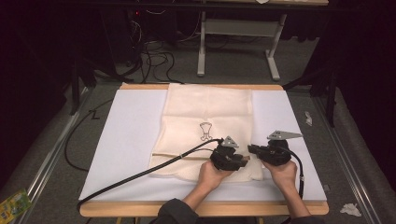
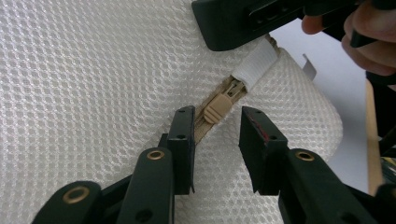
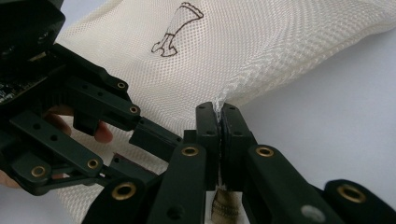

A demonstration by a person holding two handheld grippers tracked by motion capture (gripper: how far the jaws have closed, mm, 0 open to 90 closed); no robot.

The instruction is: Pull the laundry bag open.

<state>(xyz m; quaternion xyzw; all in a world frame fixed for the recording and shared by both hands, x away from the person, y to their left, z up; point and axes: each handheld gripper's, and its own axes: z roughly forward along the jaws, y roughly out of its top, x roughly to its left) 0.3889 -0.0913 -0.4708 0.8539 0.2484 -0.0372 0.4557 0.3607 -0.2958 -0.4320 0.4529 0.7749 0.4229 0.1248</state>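
A cream mesh bag (image 1: 205,128) lies flat on the white tabletop (image 1: 130,140), its long axis running from the near edge away from the person, with a small drawn figure (image 1: 205,131) near its middle. Its zip (image 2: 201,126) runs across the near end, roughly left to right, ending at the bag's near right corner.

The left gripper (image 1: 227,159) sits over that near end, close to the right corner. In the left gripper view its jaws stand partly open, one on each side of the tan zip pull (image 2: 218,106), which lies between them pointing toward the camera; the pads do not press on it.

Just to the right, the right gripper (image 1: 272,153) holds the bag's near right corner. In the right gripper view its jaws are closed tight on the mesh edge (image 3: 219,105), with the fabric pinched between the pads.

Whether anything is inside the bag cannot be told.
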